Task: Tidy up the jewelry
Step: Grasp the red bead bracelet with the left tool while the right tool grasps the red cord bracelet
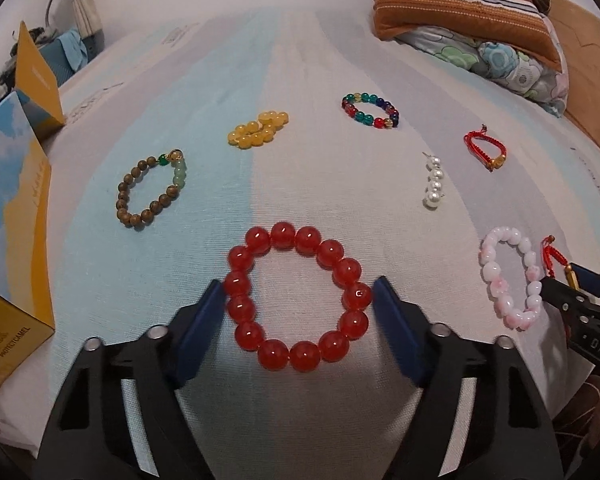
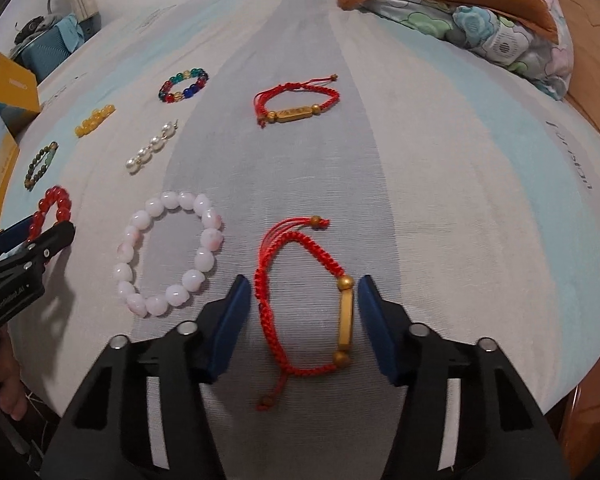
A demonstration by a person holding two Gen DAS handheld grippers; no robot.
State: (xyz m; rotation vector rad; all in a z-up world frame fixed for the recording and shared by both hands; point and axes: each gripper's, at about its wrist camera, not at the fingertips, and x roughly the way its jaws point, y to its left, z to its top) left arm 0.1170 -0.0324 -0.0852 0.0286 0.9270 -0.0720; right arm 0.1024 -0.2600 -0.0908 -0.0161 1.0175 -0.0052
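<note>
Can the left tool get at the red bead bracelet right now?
Probably yes. The left tool already straddles the red bead bracelet, one finger on each side, and nothing lies between them on the bedsheet.

Light was soft and even; beads (image 1: 298,296) showed small glints. Shadows were faint. Fisheye bent the edges, corners black; focus was sharp.

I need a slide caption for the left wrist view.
Left gripper open around a red bead bracelet lying on a striped bedsheet.
</note>
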